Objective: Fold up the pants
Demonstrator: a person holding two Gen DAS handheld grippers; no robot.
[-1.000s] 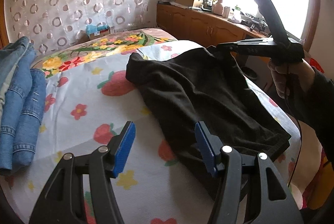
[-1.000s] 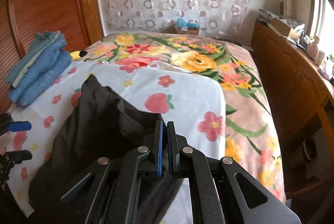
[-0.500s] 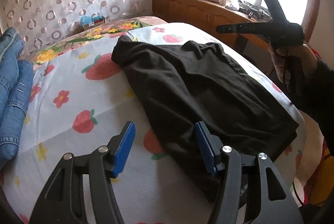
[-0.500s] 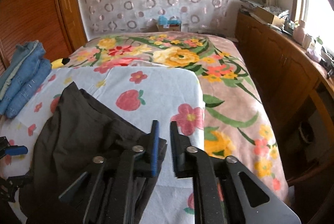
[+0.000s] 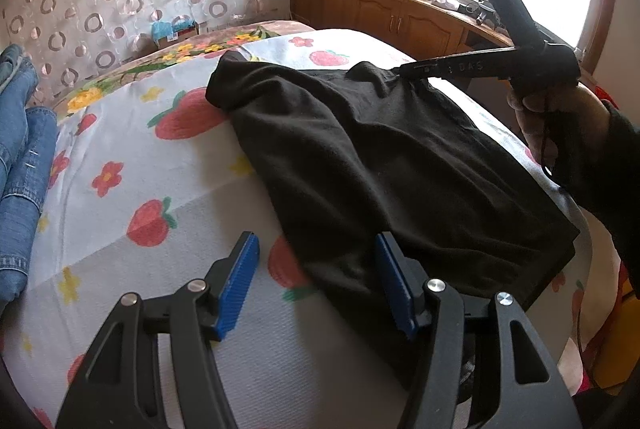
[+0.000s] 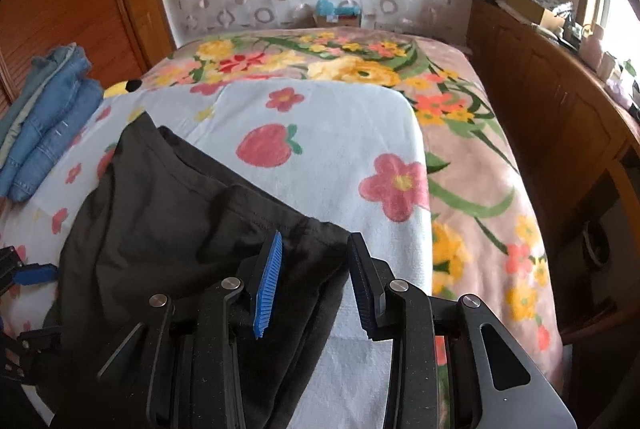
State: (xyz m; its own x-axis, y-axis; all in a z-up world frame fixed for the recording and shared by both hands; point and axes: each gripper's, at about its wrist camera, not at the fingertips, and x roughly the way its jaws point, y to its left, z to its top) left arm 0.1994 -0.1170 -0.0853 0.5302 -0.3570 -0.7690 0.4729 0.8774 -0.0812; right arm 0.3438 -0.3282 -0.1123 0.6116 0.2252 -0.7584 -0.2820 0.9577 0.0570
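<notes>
Both claws are hanging released over a bed, gripping nothing. The left gripper, with its blue pads spread wide, is hovering just above the near edge of the black pants, one pad over the cloth and the other over the sheet. The right gripper, held in the person's right hand, is sitting with its jaws apart over the far corner of the same garment, close to the fabric but not pinching it. The pants are lying on a white strawberry-print sheet spread across a floral blanket. They are looking like a compact dark slab, seemingly doubled over already, with soft wrinkles on top, one corner curling up and a thick, layered edge nearest the person. Judging from that, at least one fold appears done, and a further fold or some smoothing probably remains. A stack of folded blue jeans is resting well apart, at the side of the bed.
</notes>
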